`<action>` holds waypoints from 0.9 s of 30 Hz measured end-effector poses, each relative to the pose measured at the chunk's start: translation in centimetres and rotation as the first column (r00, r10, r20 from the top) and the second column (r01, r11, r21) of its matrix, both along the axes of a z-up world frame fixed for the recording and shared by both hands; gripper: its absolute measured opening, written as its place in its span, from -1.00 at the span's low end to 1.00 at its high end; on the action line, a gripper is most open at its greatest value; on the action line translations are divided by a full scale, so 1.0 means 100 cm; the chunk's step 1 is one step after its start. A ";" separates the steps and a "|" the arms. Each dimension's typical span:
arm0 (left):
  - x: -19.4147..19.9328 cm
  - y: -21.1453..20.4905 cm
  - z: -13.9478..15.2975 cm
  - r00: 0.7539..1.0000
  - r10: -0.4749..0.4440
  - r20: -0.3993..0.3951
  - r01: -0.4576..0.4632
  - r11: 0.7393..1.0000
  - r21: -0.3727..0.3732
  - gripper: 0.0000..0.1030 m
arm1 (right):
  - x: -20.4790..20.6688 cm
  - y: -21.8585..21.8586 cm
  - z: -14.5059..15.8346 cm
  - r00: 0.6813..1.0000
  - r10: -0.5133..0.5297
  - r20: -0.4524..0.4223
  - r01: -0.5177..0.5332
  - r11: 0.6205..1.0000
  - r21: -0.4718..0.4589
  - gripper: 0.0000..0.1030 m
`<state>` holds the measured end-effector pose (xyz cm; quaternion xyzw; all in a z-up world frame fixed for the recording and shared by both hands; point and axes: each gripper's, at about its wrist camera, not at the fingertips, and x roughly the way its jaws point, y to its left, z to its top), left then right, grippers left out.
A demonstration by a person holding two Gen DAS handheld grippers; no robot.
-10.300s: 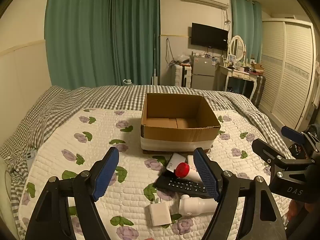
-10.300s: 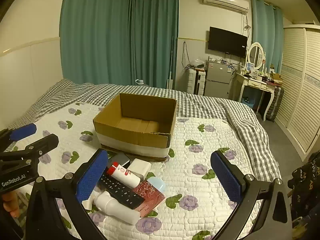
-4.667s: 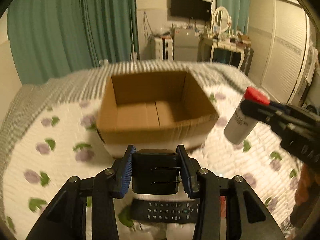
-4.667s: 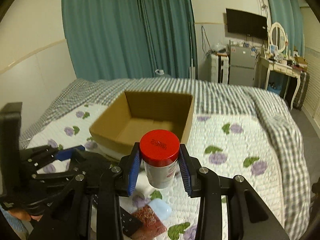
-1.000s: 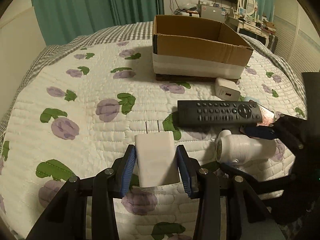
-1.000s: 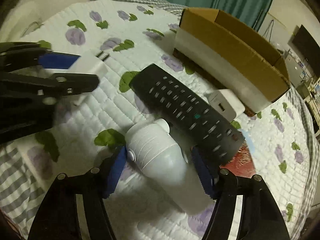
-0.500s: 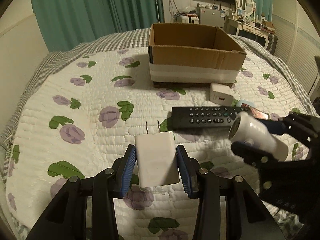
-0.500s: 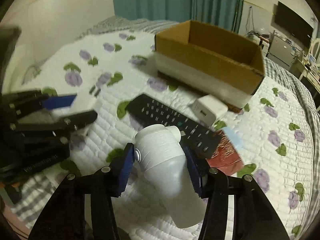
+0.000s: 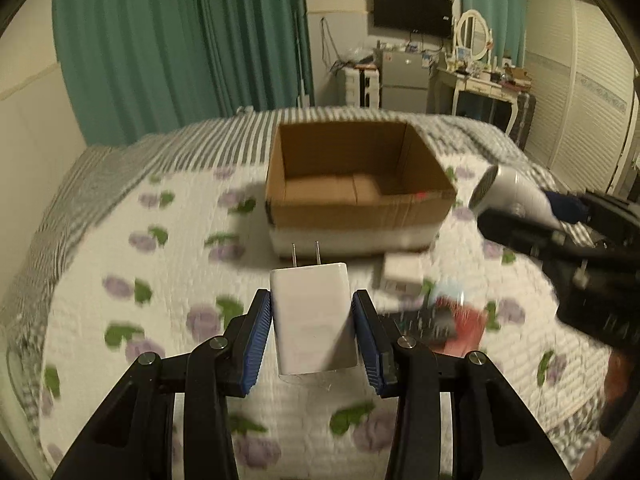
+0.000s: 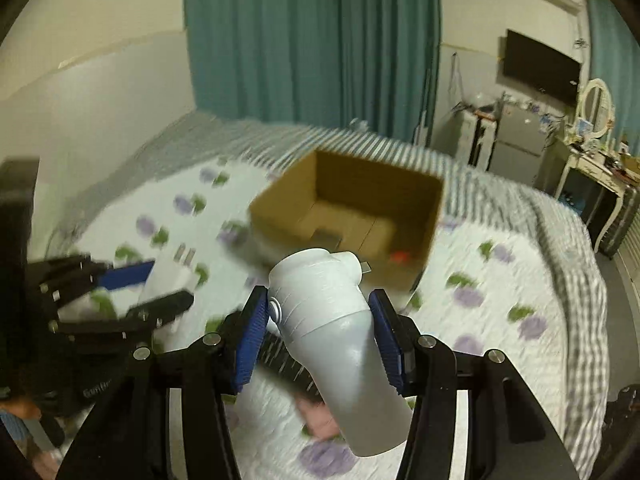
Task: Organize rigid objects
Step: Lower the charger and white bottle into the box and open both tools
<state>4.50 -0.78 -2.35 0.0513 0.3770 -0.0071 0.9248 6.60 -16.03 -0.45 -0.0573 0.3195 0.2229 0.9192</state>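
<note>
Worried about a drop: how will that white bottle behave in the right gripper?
The bottle looks smooth and rounded, so it may slip. It tilts in the right hand-held gripper, so it could pivot. Probably stiff plastic; laid down, likely rolls.

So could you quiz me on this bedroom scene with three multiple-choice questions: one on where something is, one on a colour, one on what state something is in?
1. Where does the cardboard box sit?
A. on the bed quilt
B. on the floor
C. on the dressing table

2. What colour is the plug adapter in the left gripper?
A. black
B. white
C. red

3. What is the right gripper doing?
A. hanging open and empty
B. clamped on a white bottle
C. clamped on a remote

Answers:
1 A, the floral quilt lies all round its base.
2 B, its body is plain white, prongs pointing forward.
3 B, the white bottle fills the space between both blue pads.
</note>
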 end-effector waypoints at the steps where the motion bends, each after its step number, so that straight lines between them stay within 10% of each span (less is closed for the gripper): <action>1: 0.006 -0.002 0.006 1.000 -0.005 0.016 0.005 1.000 0.007 -0.18 | 0.008 -0.004 0.010 1.000 -0.015 0.016 0.015 1.000 0.012 -0.01; 14: 0.124 -0.010 0.048 0.995 -0.023 0.096 0.023 1.000 0.000 -0.18 | 0.116 -0.013 0.046 0.994 -0.077 0.079 0.072 0.995 0.067 -0.01; 27: 0.223 -0.016 -0.023 0.998 -0.059 0.018 0.058 0.998 0.039 -0.17 | 0.192 -0.030 -0.007 0.994 -0.113 0.001 0.113 0.990 0.089 -0.01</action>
